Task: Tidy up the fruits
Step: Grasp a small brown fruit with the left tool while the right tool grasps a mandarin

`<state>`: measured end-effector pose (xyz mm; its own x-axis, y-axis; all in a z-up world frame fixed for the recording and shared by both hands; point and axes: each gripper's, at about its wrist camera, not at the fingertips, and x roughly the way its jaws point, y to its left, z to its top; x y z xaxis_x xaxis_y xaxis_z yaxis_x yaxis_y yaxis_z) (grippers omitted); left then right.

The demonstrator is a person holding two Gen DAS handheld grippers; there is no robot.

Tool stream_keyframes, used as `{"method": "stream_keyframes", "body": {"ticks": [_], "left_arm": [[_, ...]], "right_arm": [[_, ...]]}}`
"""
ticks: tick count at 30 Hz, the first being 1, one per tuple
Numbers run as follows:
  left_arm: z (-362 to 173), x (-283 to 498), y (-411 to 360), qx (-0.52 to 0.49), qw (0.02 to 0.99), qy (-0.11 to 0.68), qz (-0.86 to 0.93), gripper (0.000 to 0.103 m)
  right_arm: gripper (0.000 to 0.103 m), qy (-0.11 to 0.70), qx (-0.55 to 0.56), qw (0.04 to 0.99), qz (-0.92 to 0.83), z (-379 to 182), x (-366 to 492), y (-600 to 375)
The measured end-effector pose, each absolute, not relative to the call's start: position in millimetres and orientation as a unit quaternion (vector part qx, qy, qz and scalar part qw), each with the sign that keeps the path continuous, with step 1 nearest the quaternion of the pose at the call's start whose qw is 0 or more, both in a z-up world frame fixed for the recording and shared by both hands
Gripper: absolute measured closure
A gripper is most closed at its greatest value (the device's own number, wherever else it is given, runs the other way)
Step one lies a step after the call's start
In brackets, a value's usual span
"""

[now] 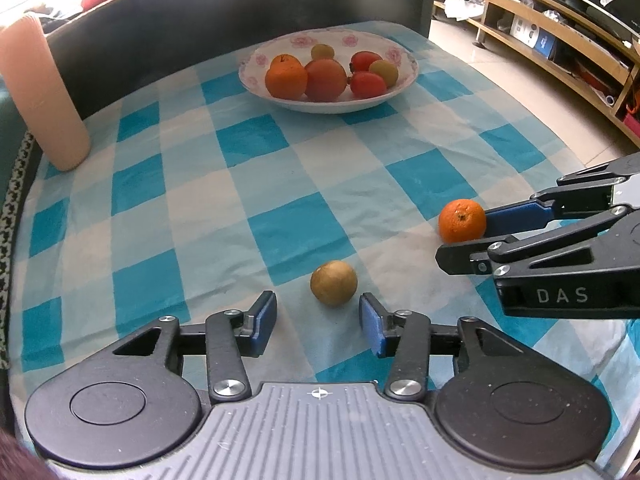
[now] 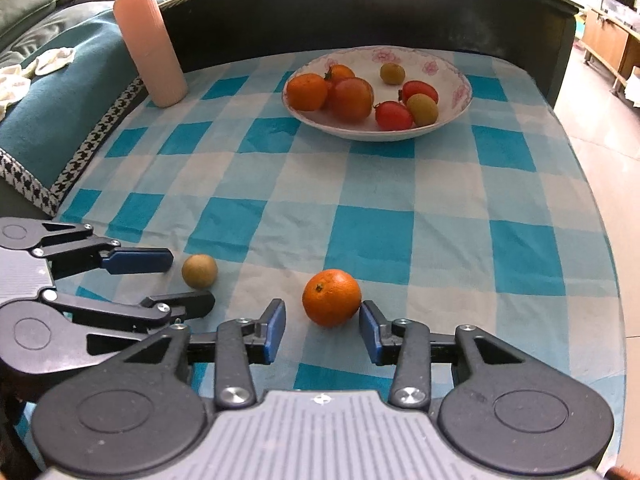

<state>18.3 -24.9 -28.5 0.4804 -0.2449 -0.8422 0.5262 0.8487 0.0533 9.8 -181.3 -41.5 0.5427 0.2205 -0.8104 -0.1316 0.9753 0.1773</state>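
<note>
The left claw is spread wide and low over the table. A small brown fruit sits on the checked cloth just past its two blue pads, in line with the gap between them. The fruit is a little closer to the right pad, and neither pad touches it.

The right claw is spread wide too. A loose orange sits on the cloth just at the front of its gap. The right blue pad is right up against the orange, maybe touching it. The left blue pad is a bit apart from it.

The two claws are side by side, close together. The brown fruit and the orange lie near each other.

Far across the table is a white bowl with pink flowers on its rim. It holds oranges, red fruits and small brown-green fruits. A pink cup stands to the left of the bowl, near the table edge.
</note>
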Motion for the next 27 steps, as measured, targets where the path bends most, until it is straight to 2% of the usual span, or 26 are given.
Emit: {"method": "stream_keyframes", "body": {"ticks": [2, 4, 6, 12, 19, 20, 21, 27], "left_arm": [[-29, 19, -26, 0.151, 0.847, 0.456, -0.229, 0.052], [-29, 19, -29, 0.149, 0.846, 0.457, -0.23, 0.055], [-28, 18, -31, 0.147, 0.845, 0.458, -0.232, 0.064], [-23, 18, -36, 0.141, 0.845, 0.459, -0.235, 0.069], [-1, 16, -33, 0.106, 0.854, 0.45, -0.238, 0.069], [2, 16, -34, 0.104, 0.856, 0.448, -0.237, 0.069], [5, 17, -34, 0.104, 0.857, 0.446, -0.236, 0.069], [12, 20, -34, 0.098, 0.863, 0.439, -0.231, 0.069]], "right_arm": [[0.051, 0.469, 0.043, 0.877, 0.098, -42, 10, -181], [0.056, 0.469, 0.039, 0.877, 0.092, -42, 10, -181], [0.058, 0.471, 0.043, 0.876, 0.089, -42, 12, -183], [0.059, 0.47, 0.05, 0.877, 0.089, -36, 12, -183], [0.063, 0.459, 0.074, 0.881, 0.082, -19, 3, -185], [0.065, 0.459, 0.074, 0.882, 0.081, -17, 3, -185], [0.072, 0.457, 0.074, 0.883, 0.08, -15, 2, -184], [0.072, 0.459, 0.077, 0.882, 0.068, -8, 1, -186]]}}
